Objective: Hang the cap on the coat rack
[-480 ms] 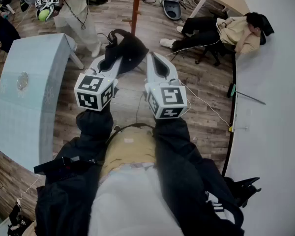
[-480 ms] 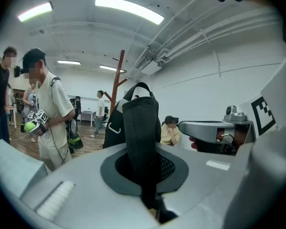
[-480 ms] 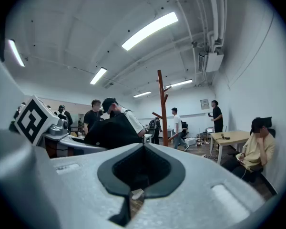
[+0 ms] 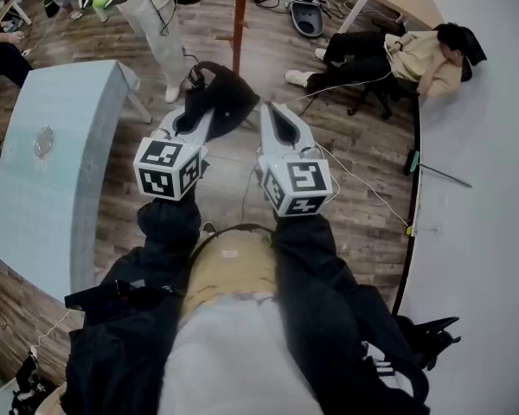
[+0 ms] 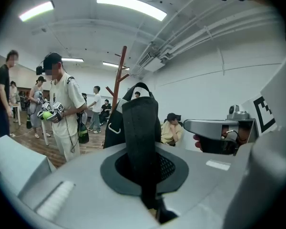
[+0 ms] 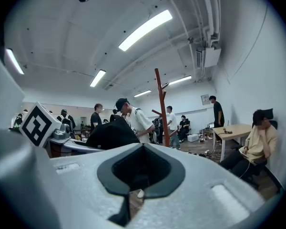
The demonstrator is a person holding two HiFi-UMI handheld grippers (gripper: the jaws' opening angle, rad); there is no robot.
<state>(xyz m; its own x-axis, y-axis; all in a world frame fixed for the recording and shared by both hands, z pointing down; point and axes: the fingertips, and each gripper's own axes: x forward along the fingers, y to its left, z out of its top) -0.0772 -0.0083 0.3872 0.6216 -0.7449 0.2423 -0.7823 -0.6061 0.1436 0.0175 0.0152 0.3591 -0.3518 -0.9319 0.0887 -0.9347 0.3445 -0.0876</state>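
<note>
Black fabric cap (image 4: 229, 93), seemingly soft and light, is hanging from my left claw (image 4: 193, 115), which is clamping its edge short of the red-brown wooden coat rack (image 4: 240, 15), while my right claw (image 4: 271, 111) is sitting closed, empty.

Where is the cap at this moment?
Head view, upper centre: the black cap is clamped in the left gripper, just left of the right gripper, with the coat rack pole just beyond it.

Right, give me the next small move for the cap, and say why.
Probably carry the cap forward and up toward the rack. The left claw is shut on it, but the rack stands ahead, apart from the cap, and its pegs sit higher.
</note>
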